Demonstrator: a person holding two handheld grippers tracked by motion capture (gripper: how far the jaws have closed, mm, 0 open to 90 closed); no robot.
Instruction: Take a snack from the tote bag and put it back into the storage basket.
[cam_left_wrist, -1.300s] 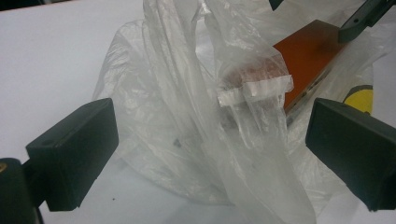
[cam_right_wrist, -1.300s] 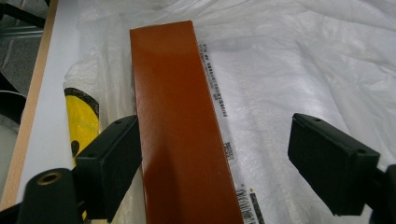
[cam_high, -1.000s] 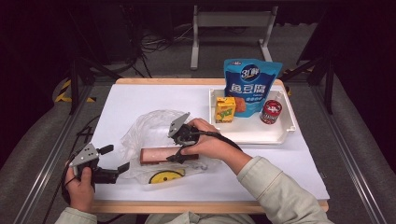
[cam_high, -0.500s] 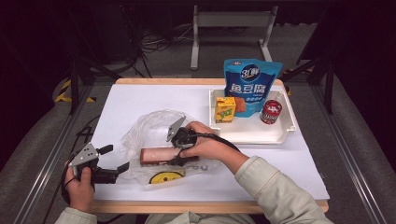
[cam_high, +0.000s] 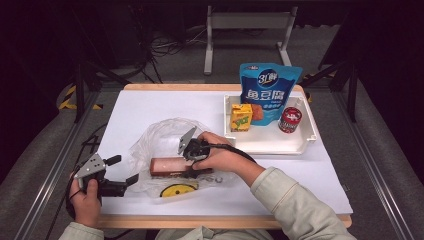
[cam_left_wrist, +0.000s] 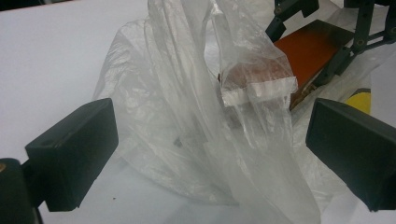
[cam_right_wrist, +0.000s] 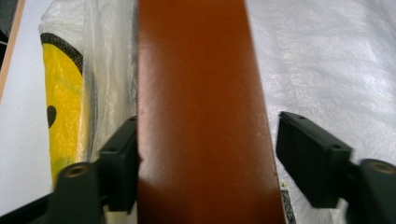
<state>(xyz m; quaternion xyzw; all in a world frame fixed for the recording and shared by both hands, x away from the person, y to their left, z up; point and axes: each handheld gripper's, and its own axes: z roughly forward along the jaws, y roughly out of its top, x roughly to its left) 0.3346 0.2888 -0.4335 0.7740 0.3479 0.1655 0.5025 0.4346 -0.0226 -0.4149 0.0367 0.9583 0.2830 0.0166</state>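
A long brown box (cam_high: 170, 167) lies on a clear plastic bag (cam_high: 159, 134) printed with a yellow smiley (cam_high: 174, 190). My right gripper (cam_high: 189, 159) points down over the box's right end. In the right gripper view the box (cam_right_wrist: 201, 93) runs between the jaws of the right gripper (cam_right_wrist: 205, 156), which have just been closing. The left pad touches the box's side, and a gap remains at the right pad. My left gripper (cam_high: 125, 170) rests at the table's front left. The left gripper (cam_left_wrist: 210, 154) is open, and loose folds of the bag (cam_left_wrist: 196, 107) lie between its jaws.
A white tray (cam_high: 305, 144) at the back right holds a blue pouch (cam_high: 267, 92), a yellow carton (cam_high: 241, 117) and a red can (cam_high: 290, 120). The table's wooden front edge (cam_high: 225, 221) runs just behind my hands.
My right hand has sunk slightly onto the brown box. The left hand and the bag have not moved.
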